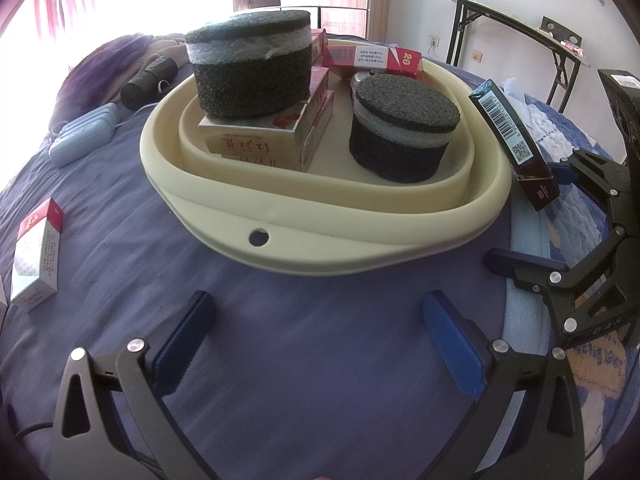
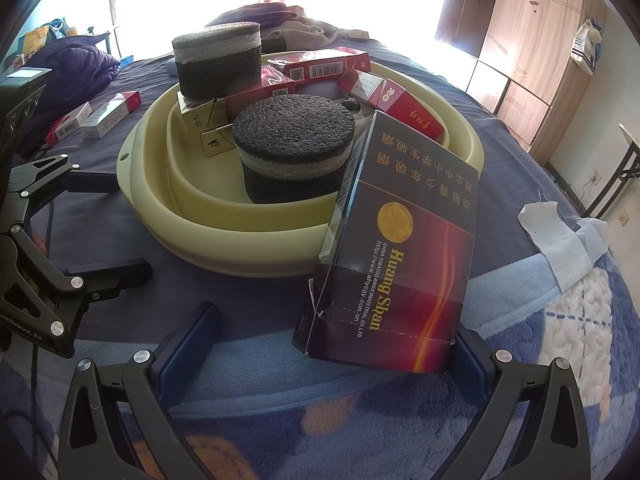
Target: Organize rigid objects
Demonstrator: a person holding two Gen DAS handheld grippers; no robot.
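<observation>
Nearest the right wrist camera, the right gripper (image 2: 320, 344) stood with its jaws wide; the dark Huang Shan carton (image 2: 400, 248) leaned against the far-side finger only, tilted toward the cream basin (image 2: 224, 232), its upper corner over the rim. It appeared released or not yet clamped, which could not be settled. In the left wrist view the same carton (image 1: 516, 136) stood just outside the basin (image 1: 320, 248) on its right side. The left gripper (image 1: 316, 344) hovered over bare blue bedspread (image 1: 280, 380), jaws wide and empty, apparently waiting. Inside the basin sat two dark foam cylinders (image 1: 400, 136), one on stacked cartons (image 1: 260, 140), with red packs (image 1: 372, 58) along the far wall. Loose packs (image 1: 36, 256) lay near the bedspread's left edge. Judged: the near cylinder crowded the carton's likely drop spot.
</observation>
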